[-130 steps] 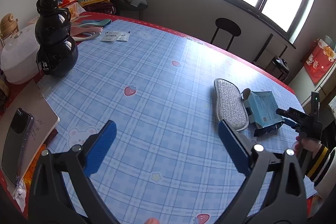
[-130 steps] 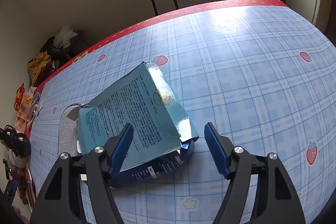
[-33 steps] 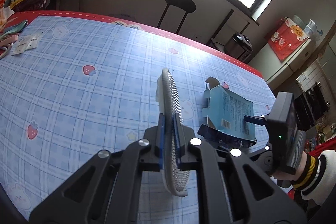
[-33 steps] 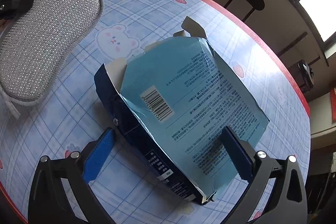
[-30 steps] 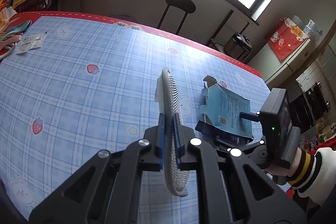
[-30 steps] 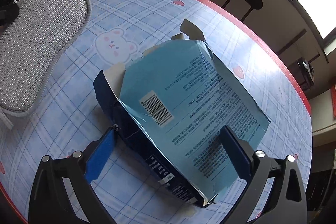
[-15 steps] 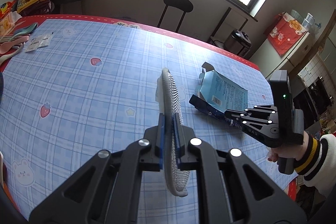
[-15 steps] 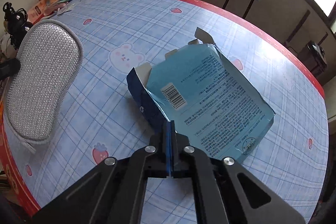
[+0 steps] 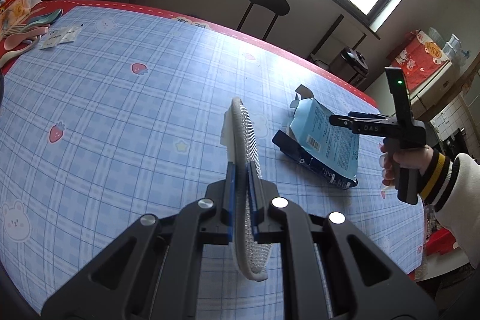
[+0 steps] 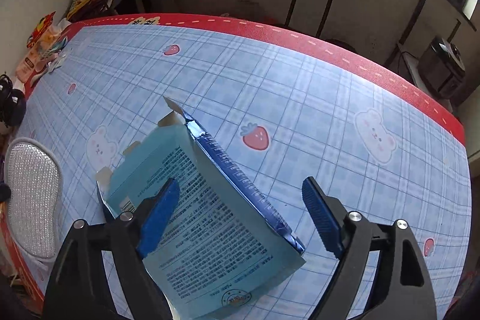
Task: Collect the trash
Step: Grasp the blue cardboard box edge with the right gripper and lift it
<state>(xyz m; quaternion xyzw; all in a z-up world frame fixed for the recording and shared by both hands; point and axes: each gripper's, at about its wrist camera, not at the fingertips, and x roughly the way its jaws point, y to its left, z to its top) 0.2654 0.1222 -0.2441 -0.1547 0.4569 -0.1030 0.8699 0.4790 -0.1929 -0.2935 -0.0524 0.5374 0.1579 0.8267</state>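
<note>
A flattened light-blue carton (image 9: 327,140) with dark-blue sides lies on the blue plaid tablecloth (image 9: 120,110). My right gripper (image 10: 240,188) hovers over that carton (image 10: 204,218). Its jaws are opening, and the blue pads straddle the carton's near end without pressing on it. From the left wrist view, the right gripper (image 9: 333,119) reaches in above the carton's right side. My left gripper (image 9: 241,170) is shut on a silver mesh pad (image 9: 244,134), held edge-up above the table. The same pad (image 10: 31,194) shows at the left edge of the right wrist view.
A black stool (image 9: 267,2) stands beyond the table's red far edge. Small white packets (image 9: 60,35) and pastel spoons lie at the far left. A hand in a striped cuff (image 9: 420,167) holds the right gripper near the table's right edge.
The right gripper's jaws, shut half a second ago, now stand wide apart again, and it has swung round over the carton. The left gripper still holds the mesh pad.
</note>
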